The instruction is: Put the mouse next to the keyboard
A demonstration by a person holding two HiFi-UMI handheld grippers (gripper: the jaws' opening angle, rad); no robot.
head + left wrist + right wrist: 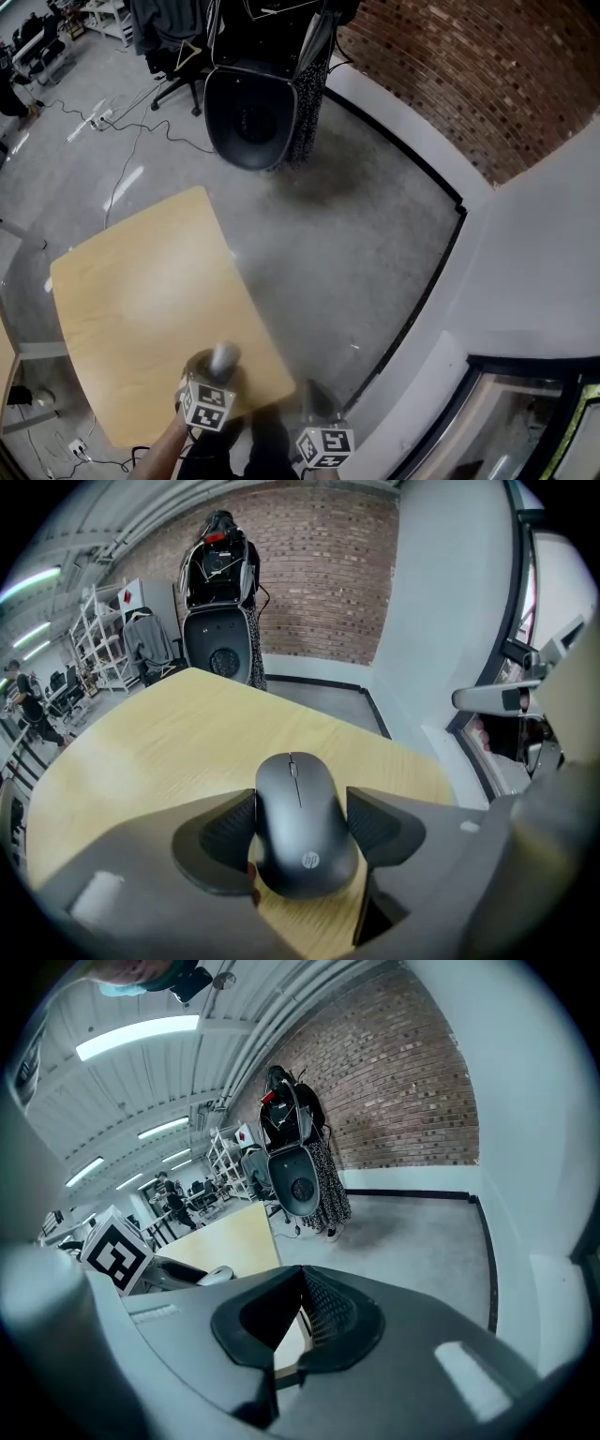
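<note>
Black ribbed pads (230, 832) of the left gripper (300, 803) press on both flanks of the mouse (302, 822), with the jaws spread wide to take its full width. It is a smooth, matte dark grey mouse, oval, with a scroll wheel at the front and a small logo near the tail. It sits over the table (169, 742) close to the near edge, by the near right corner as the head view shows it. Whether its underside touches the wood I cannot tell.

Beyond the mouse, the pale wood-grain top has rounded corners and runs bare to its far edge and far left corner, leaving open room on every side.

To the right, the right gripper (298, 1283) hangs off the table's right edge over the floor (356, 253). Its jaws are closed tip to tip and nothing is between them.

Farther out, the smooth grey concrete floor is bounded by a black strip, a white ledge (534, 262) and a red brick wall (469, 66). A black stand with a round shell (251, 117) sits past the table's far corner.
</note>
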